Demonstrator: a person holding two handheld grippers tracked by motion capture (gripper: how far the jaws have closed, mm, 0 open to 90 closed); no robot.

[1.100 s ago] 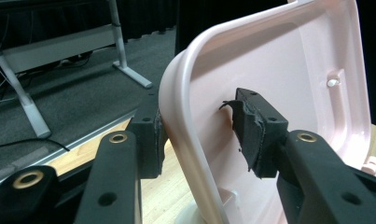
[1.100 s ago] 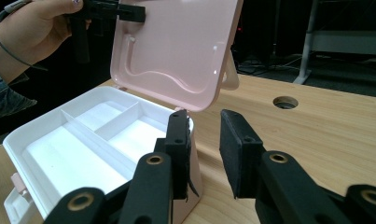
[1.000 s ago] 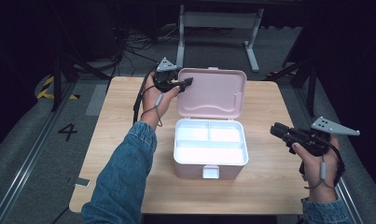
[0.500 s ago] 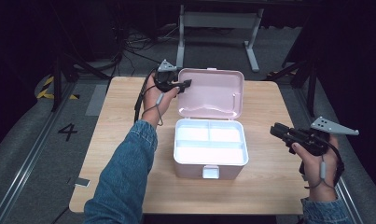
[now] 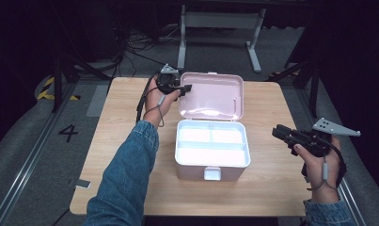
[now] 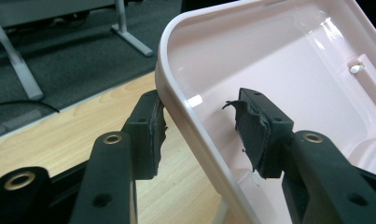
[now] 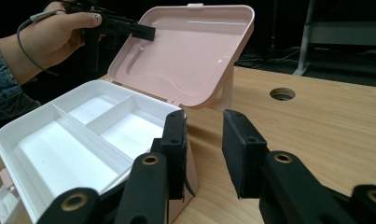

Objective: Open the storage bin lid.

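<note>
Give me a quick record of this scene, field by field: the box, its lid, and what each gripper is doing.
box: pink box at mid-table, white tray inside, compartments empty
lid: pink lid open, tilted back
left gripper: left gripper open, jaws straddling the lid's rim, one pad outside, one inside
right gripper: right gripper open, holding nothing, beside the box
surface: wooden table

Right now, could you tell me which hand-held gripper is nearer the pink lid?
Left hand-held gripper: its jaws straddle the pink lid rim. Right hand-held gripper is off beside the box.
</note>
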